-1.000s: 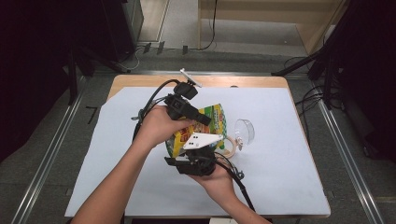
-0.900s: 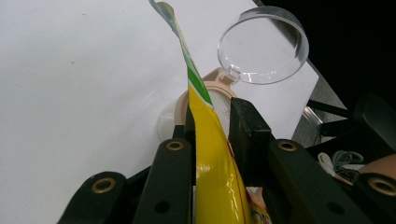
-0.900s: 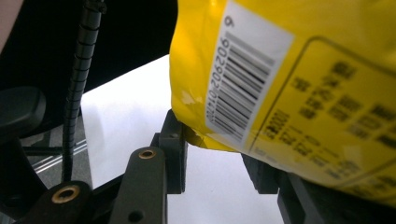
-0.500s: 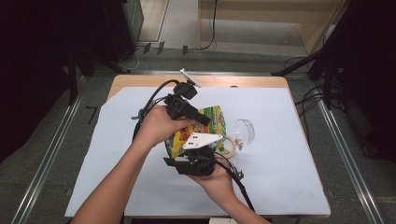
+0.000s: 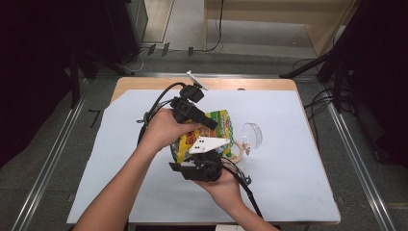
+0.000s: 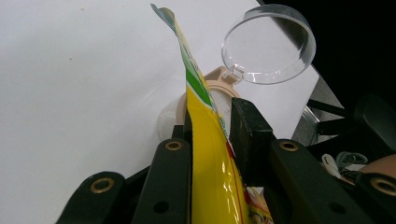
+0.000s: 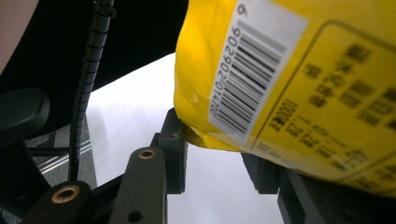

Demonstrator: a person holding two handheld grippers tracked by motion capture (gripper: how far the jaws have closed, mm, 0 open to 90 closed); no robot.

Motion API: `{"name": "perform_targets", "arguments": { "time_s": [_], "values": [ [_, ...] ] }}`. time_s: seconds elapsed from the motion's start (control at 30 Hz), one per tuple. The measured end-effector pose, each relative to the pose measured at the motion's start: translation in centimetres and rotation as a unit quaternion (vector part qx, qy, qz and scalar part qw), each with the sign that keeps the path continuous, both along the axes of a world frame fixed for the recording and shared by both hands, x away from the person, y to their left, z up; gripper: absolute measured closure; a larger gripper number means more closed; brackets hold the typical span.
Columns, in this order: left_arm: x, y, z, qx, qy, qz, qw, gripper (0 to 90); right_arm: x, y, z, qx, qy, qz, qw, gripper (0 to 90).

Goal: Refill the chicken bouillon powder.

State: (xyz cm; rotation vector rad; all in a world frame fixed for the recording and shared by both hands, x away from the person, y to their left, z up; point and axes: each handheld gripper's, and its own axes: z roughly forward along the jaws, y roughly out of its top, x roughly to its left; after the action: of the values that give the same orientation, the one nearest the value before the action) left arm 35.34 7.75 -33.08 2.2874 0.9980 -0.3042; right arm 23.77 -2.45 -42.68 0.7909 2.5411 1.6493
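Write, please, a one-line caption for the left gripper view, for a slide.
Left gripper pinching the edge of a yellow snack bag above a clear-lidded jar on the white table cover.

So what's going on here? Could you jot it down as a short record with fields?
Setting: table under a white sheet
Worked on: yellow bag, held up between both tools
Left gripper: jaws shut on the bag's thin edge
Right gripper: jaws shut on the bag's lower corner, beside the barcode
Nearby: jar with a tan rim, just behind the bag
Lid: clear, hinged open on the jar
Likely aim: opening the bag, perhaps to fill the jar
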Motion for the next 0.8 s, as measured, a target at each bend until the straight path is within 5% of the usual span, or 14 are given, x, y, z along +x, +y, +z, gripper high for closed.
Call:
{"name": "perform_targets", "arguments": {
  "time_s": [0.8],
  "values": [
    [0.51,-0.2,-0.27,0.0,0.015,-0.001,0.9999,76.8,-0.06,-0.1,0.1,0.001,0.001,-0.001,1.0,64.7]
  ]
}}
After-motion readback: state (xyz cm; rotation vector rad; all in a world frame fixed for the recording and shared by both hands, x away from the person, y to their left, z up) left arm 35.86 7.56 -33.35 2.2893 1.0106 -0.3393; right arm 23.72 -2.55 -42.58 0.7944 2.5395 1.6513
